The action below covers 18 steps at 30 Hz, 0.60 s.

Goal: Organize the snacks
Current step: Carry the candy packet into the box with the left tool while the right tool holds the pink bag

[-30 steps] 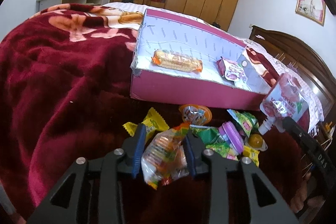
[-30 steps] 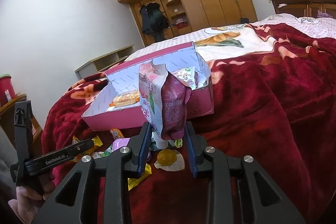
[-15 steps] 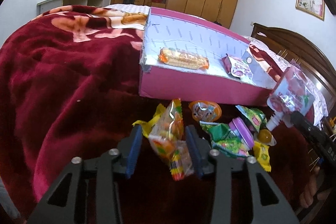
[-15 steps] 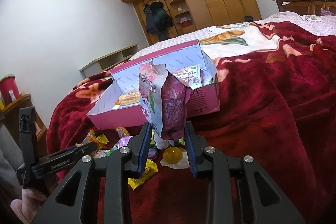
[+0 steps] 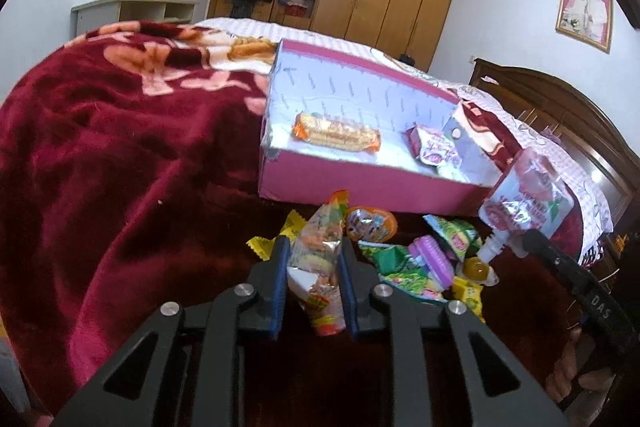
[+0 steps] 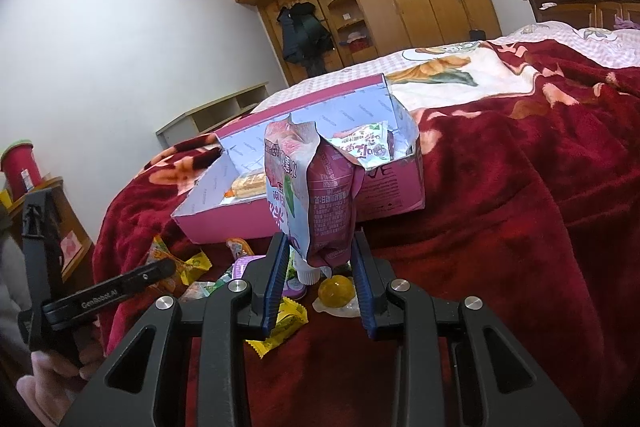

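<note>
A clear candy bag [image 5: 320, 259] with orange and green print stands upright between the blue pads of my left gripper [image 5: 314, 247], whose jaws are closing tight on it, just above the snack pile. My right gripper [image 6: 320, 243] is shut on a pink spouted drink pouch [image 6: 316, 187], held upright with its white cap down, in front of the pink box [image 6: 392, 195]. That pouch [image 5: 524, 199] shows at the right of the left wrist view. The open pink box [image 5: 360, 183] holds a biscuit pack [image 5: 336, 135] and a small pink packet [image 5: 434, 147].
Loose snacks lie on the dark red blanket [image 5: 100, 167]: an orange jelly cup [image 5: 370, 225], green packets [image 5: 452, 239], a purple-lidded cup [image 5: 430, 259], a yellow jelly [image 6: 336, 291] and yellow wrappers [image 6: 284, 323]. A wooden wardrobe and headboard stand behind the bed.
My left gripper's jaws have narrowed onto the candy bag, which now stands upright and squeezed between the pads. The right gripper and its pouch have kept still.
</note>
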### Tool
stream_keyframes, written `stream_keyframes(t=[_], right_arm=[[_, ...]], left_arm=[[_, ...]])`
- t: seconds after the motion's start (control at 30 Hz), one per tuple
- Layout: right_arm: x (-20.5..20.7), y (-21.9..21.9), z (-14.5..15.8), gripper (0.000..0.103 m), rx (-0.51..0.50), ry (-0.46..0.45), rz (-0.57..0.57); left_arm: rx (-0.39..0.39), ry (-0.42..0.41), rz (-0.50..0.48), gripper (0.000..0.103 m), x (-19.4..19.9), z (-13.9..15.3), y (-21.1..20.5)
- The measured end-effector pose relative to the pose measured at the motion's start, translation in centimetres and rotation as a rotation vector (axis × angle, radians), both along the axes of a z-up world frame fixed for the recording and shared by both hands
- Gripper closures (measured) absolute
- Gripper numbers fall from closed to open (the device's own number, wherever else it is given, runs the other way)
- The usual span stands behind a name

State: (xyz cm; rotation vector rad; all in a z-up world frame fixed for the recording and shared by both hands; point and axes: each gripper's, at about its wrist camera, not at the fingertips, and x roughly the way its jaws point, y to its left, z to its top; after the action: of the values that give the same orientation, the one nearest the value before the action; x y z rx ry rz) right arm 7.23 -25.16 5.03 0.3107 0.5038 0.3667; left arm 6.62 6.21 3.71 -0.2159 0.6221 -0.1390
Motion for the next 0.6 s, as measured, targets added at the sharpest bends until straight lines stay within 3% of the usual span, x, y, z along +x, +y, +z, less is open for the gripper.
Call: stream_keyframes(t=[0.27, 0.6], right_arm=[[-0.3, -0.1, 0.4, 0.071, 0.008, -0.01, 0.002], [-0.1, 0.1, 0.8, 0.071, 0.011, -0.007, 0.015]], left_arm=[[0.0, -0.054, -0.009, 0.079, -0.4, 2.0, -0.4], [0.029, -0.087, -0.027, 0.079, 2.4, 4.6, -0.8]])
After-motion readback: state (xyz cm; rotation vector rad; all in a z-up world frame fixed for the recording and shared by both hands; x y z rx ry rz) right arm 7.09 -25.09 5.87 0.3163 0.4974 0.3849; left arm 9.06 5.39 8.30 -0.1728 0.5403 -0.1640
